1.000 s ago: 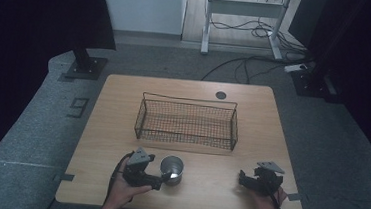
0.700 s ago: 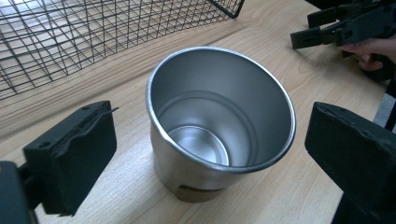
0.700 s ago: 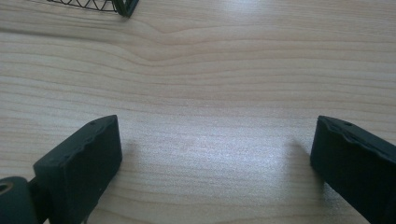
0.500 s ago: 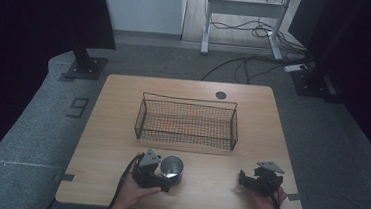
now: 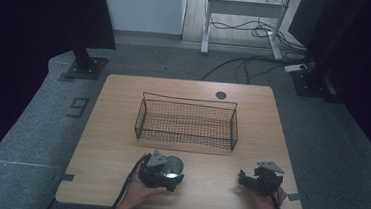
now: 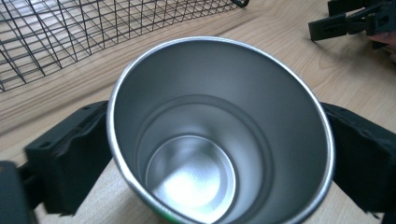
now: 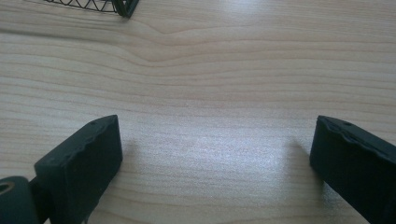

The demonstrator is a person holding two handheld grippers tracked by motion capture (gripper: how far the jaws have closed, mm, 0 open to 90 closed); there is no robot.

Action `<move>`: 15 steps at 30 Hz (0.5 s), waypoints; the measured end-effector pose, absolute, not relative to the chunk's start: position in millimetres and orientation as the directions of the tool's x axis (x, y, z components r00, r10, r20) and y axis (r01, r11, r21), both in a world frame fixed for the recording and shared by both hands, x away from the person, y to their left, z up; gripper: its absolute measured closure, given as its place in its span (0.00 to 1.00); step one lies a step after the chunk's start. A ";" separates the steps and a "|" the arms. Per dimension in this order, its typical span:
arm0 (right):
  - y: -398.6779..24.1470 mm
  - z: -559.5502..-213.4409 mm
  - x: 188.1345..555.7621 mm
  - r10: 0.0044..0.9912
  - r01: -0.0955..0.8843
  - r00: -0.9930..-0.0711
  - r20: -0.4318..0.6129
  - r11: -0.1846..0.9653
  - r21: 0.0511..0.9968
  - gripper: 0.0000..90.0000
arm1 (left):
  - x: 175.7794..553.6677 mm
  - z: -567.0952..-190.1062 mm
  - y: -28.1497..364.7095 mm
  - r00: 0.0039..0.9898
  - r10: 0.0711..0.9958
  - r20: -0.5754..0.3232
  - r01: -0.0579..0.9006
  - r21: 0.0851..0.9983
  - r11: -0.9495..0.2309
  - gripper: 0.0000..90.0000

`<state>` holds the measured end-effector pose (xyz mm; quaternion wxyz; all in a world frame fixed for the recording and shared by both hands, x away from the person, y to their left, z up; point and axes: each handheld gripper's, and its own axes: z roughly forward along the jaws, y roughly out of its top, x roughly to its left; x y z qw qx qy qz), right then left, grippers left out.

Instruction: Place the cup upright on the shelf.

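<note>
Black tongs (image 5: 176, 179) — grey three-cornered plates on top, black cables trailing.

Counted on the table (image 5: 121, 129): one wire basket (image 5: 187, 120), one steel cup (image 5: 173, 165), one round dark grommet (image 5: 221, 95) set into the far edge. Two handheld grippers are seen: left gripper (image 5: 170, 179), right gripper (image 5: 244, 178). Two black jaws are counted per gripper, four in all. One table in total.

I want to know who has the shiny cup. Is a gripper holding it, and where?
The left gripper has the steel cup between its closing jaws, one on each side of the outer wall near the rim. The right gripper holds nothing.
</note>
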<state>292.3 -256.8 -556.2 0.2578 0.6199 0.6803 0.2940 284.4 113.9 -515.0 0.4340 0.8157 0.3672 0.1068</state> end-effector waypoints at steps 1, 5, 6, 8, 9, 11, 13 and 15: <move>-256.9 -556.2 292.5 0.995 0.692 -0.101 0.013 0.061 0.720 0.03 | 283.9 -515.7 113.3 0.716 0.684 -0.142 0.494 0.796 -0.352 0.12; -256.9 -556.2 292.7 0.995 0.691 -0.102 0.013 0.061 0.720 0.03 | 283.4 -515.5 113.4 0.718 0.684 -0.130 0.485 0.798 -0.358 0.15; -256.9 -556.2 292.7 0.995 0.691 -0.102 0.013 0.062 0.720 0.03 | 283.2 -515.5 114.0 0.717 0.685 -0.129 0.484 0.799 -0.357 0.15; -256.9 -556.2 292.7 0.995 0.691 -0.102 0.013 0.062 0.720 0.03 | 282.4 -515.3 114.6 0.718 0.685 -0.119 0.475 0.803 -0.359 0.15; -256.9 -556.2 292.7 0.995 0.691 -0.102 0.013 0.062 0.720 0.03 | 282.4 -515.3 114.6 0.718 0.685 -0.119 0.475 0.803 -0.359 0.15; -256.9 -556.2 292.7 0.995 0.691 -0.102 0.013 0.061 0.720 0.03 | 282.0 -514.9 115.5 0.718 0.686 -0.115 0.471 0.806 -0.358 0.16; -256.9 -556.2 292.7 0.995 0.691 -0.102 0.013 0.061 0.720 0.03 | 281.7 -512.6 119.9 0.717 0.686 -0.126 0.473 0.810 -0.346 0.16; -256.9 -556.2 292.7 0.995 0.691 -0.102 0.013 0.061 0.720 0.03 | 281.7 -509.1 124.5 0.715 0.685 -0.141 0.477 0.815 -0.329 0.16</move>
